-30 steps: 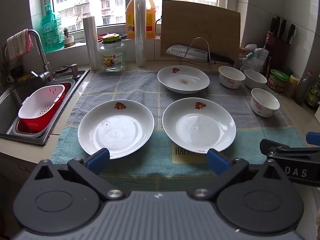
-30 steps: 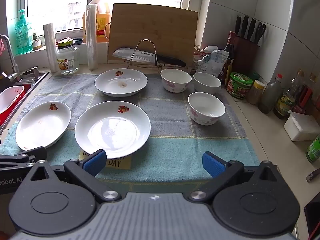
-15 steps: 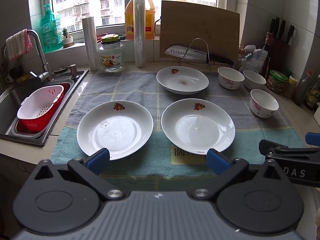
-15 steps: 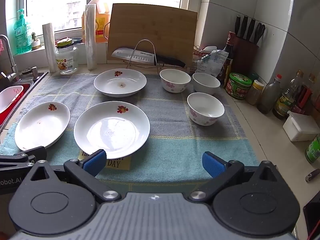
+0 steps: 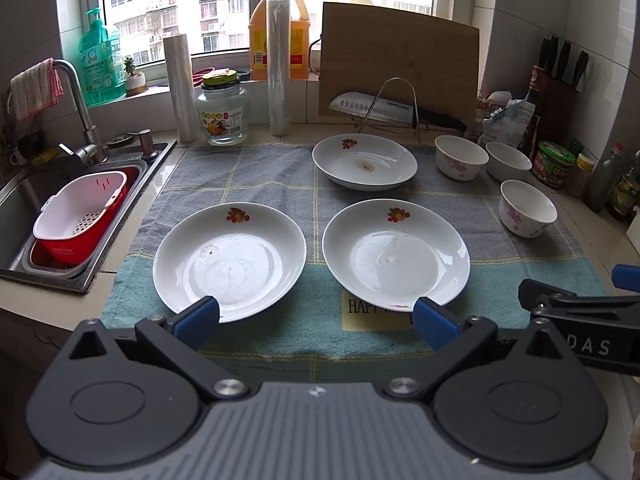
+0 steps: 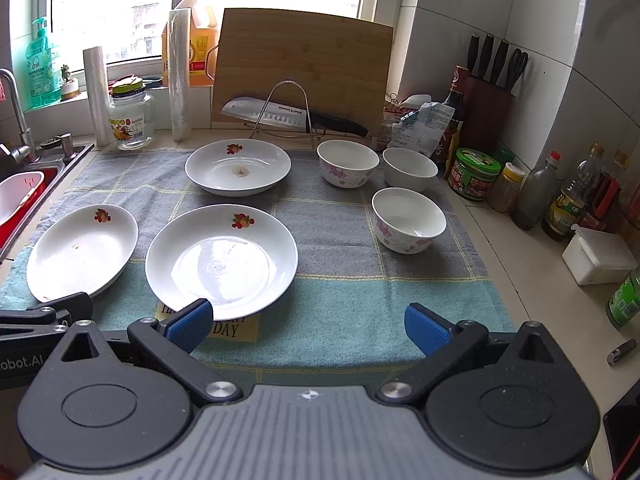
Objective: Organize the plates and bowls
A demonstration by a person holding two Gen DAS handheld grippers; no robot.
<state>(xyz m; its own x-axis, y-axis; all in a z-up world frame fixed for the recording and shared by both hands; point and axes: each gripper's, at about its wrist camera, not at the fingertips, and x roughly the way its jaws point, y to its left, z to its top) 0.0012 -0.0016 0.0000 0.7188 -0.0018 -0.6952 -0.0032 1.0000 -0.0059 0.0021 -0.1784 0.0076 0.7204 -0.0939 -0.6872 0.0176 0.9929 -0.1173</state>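
1. Three plates lie apart on the towel [image 5: 256,172]: left plate [image 5: 229,261], middle plate [image 5: 395,255], far plate [image 5: 364,161].
2. Three bowls stand at the towel's right: near bowl [image 6: 409,220], pink-flowered bowl [image 6: 347,163], corner bowl [image 6: 410,169].
3. Left gripper [image 5: 316,317] hangs wide, empty, at the towel's near edge.
4. Right gripper [image 6: 307,326] likewise gapes, empty.
5. Sink [image 5: 24,200] holds a colander [image 5: 80,216].

Three white plates [image 5: 230,260] upright, apart; three floral bowls [image 5: 527,208] right.
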